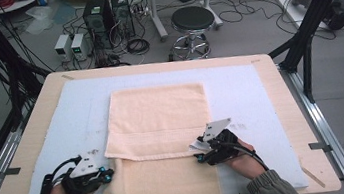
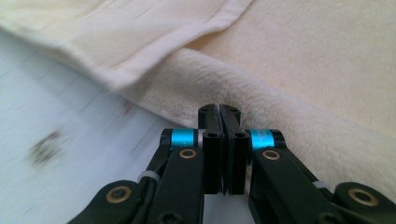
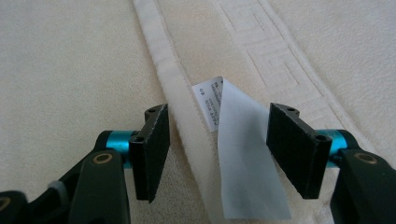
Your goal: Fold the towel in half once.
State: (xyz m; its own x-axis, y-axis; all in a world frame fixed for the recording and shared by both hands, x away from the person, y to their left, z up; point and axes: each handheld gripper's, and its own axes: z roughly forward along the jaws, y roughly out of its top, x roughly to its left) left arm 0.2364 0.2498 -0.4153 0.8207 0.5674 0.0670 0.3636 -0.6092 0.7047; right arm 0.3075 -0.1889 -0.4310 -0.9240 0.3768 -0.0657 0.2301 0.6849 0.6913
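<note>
Left gripper (image 2: 219,112) has its jaws pressed flat together right at the near-left edge of the towel (image 1: 159,129), and from its own view I honestly can't see any cloth caught between the pads, so it looks like it snapped closed on nothing or just barely beside the hem. Right gripper (image 3: 217,140) sits with its jaws apart, straddling the towel's hem and the white care label (image 3: 243,163) that sticks up between the pads without being pinched. The towel itself lies on the white mat (image 1: 248,82) in the middle of the table (image 1: 280,93), far part already doubled back over the near part, with the folded edge (image 1: 155,154) running between the two grippers. So I'd say we're mid-fold, at the grab-the-corners stage. Next move probably needs the left one to reopen and get around the edge properly, and the right to close on hem, not just the tag.
</note>
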